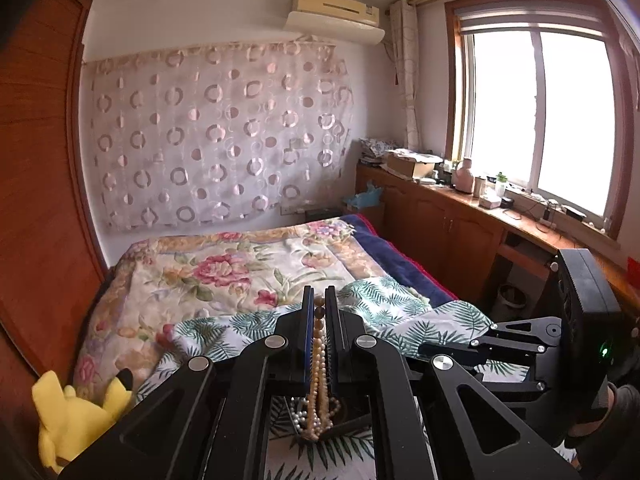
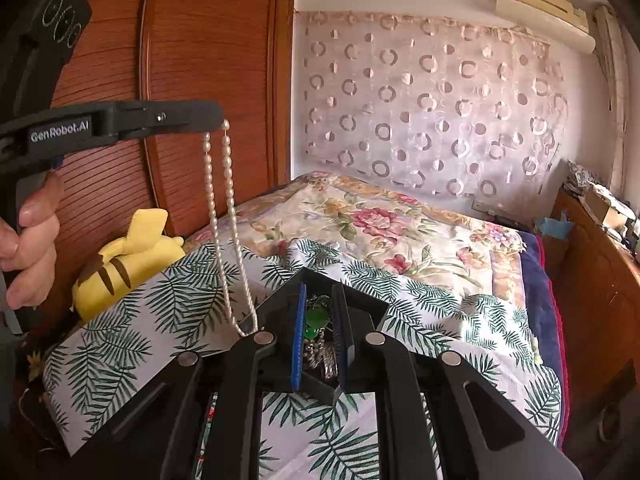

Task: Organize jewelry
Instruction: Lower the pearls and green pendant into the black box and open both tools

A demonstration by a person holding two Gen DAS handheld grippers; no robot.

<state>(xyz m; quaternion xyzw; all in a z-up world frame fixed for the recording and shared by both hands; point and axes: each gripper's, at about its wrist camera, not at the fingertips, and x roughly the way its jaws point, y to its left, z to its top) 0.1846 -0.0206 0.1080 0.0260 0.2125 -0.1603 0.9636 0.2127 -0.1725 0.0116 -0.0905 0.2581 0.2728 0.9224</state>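
My left gripper (image 1: pixel 319 296) is shut on a long pearl necklace (image 1: pixel 319 344). Its strands run down between the fingers to a heap of pearls in a dark box (image 1: pixel 352 426) below. In the right wrist view the left gripper (image 2: pixel 218 118) is at the upper left, a hand on its handle, and the pearl necklace (image 2: pixel 212 200) hangs from its tip in a long loop. My right gripper (image 2: pixel 320 292) is shut on a piece of green bead jewelry (image 2: pixel 314 316), with more jewelry dangling under it over the dark box (image 2: pixel 316 388).
A leaf-print cloth (image 2: pixel 180 300) covers the near end of the bed, with a floral quilt (image 2: pixel 380 220) beyond it. A yellow plush toy (image 2: pixel 128 256) lies at the left by the wooden wardrobe (image 2: pixel 200 40). A cluttered wooden cabinet (image 1: pixel 440 216) runs under the window on the right.
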